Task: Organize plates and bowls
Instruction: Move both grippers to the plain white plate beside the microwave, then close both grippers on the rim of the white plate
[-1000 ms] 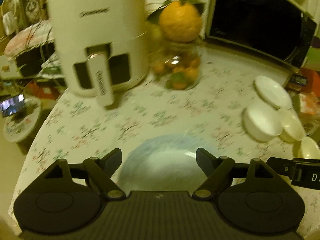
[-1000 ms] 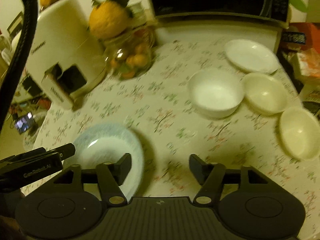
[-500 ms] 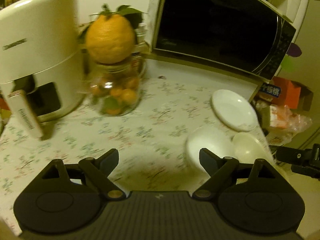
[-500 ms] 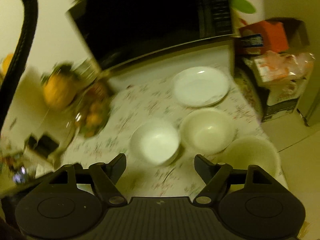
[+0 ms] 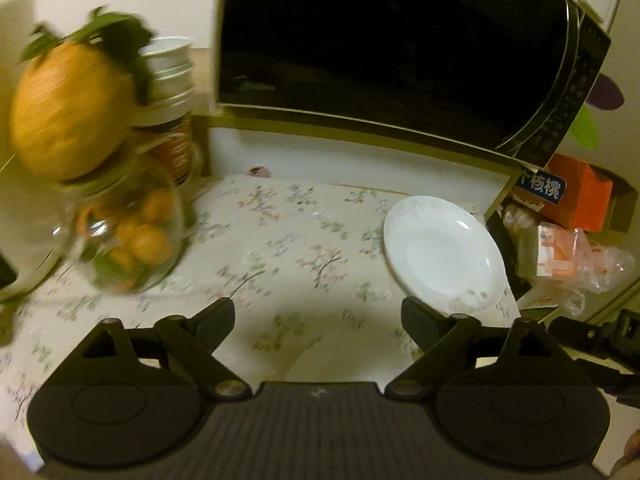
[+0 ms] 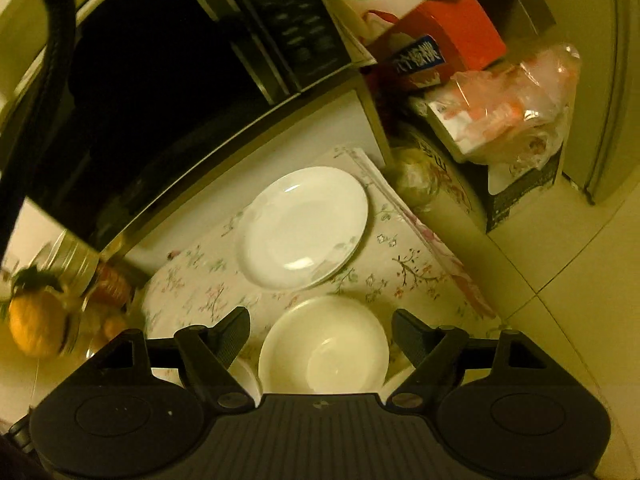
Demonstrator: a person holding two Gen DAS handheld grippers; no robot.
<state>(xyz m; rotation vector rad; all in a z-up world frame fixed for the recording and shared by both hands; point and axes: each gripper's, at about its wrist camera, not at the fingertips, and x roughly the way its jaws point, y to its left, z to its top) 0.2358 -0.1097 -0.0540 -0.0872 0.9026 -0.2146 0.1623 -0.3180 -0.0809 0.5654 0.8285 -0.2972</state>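
Grippers close in on the crockery

Both grippers, left (image 5: 318, 314) and right (image 6: 320, 326), have just been opening and hold nothing; the plate (image 6: 303, 227) lies by the microwave (image 6: 160, 80), a bowl (image 6: 324, 346) just before it. Glazed, brittle, likely slippery: grip the rims.

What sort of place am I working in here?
Most likely a home kitchen or dining corner: a microwave stands behind a table with a floral cloth, with a white plate and a bowl on it, plus a glass jar of small oranges.
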